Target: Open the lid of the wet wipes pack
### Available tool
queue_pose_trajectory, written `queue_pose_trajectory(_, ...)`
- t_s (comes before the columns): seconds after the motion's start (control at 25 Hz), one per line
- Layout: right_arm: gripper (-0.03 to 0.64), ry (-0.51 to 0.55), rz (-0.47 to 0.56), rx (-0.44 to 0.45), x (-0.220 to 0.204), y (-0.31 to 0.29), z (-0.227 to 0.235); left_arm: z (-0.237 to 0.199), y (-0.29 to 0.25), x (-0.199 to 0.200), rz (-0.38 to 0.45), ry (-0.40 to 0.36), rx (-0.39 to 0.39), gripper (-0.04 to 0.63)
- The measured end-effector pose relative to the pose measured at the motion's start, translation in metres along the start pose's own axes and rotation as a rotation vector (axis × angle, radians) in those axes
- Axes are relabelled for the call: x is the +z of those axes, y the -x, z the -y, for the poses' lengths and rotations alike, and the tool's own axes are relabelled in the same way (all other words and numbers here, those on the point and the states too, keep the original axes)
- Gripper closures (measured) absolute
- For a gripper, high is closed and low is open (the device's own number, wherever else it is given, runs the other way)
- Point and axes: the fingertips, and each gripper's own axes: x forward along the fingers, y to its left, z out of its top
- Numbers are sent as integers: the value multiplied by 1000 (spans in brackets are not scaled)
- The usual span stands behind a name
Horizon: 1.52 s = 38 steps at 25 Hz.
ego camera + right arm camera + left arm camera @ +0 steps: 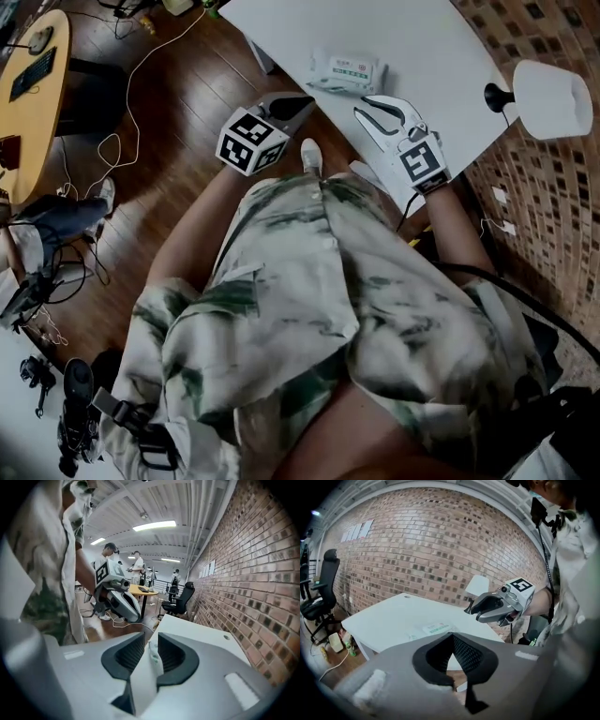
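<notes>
Wipes pack (345, 72) untouched at twelve o'clock; left gripper (302, 103) jaws closed, right gripper (367, 107) jaws parted, empty; the lid edge should be pinched squarely.

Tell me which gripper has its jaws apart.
The right gripper: its jaws stand apart with nothing gripped between them. The left gripper differs, its jaws closed together at the tips.

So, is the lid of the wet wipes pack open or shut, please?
Shut, it seems: the lid lies flat on the pack, no flap raised.
</notes>
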Motion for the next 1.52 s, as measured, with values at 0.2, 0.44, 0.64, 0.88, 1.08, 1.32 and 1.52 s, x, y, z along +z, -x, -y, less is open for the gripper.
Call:
queue_pose_trajectory(0.2,514,76,-62,54,-33,-37,26,-27,-42,-14,-70,56,35,595)
queue_pose_trajectory(0.44,517,176,-123,141,-59,-70,32,-48,-79,-34,-170,68,52,595)
queue_pose_trajectory(0.64,528,205,-139,181,-70,-82,33,-55,-89,-51,-220,98,55,595)
queue_pose_trajectory(0.88,552,196,-136,198,-75,-84,33,-55,-92,-54,-235,94,48,595)
queue_pose_trajectory(1.08,565,188,-137,229,-74,-84,34,-56,-94,-56,-239,94,53,595)
queue_pose_trajectory(1.32,594,153,-111,245,-70,-78,37,-53,-95,-57,-245,74,47,595)
queue_pose_trajectory(1.52,601,94,-45,226,-46,-75,62,-53,-95,-56,-242,81,41,595)
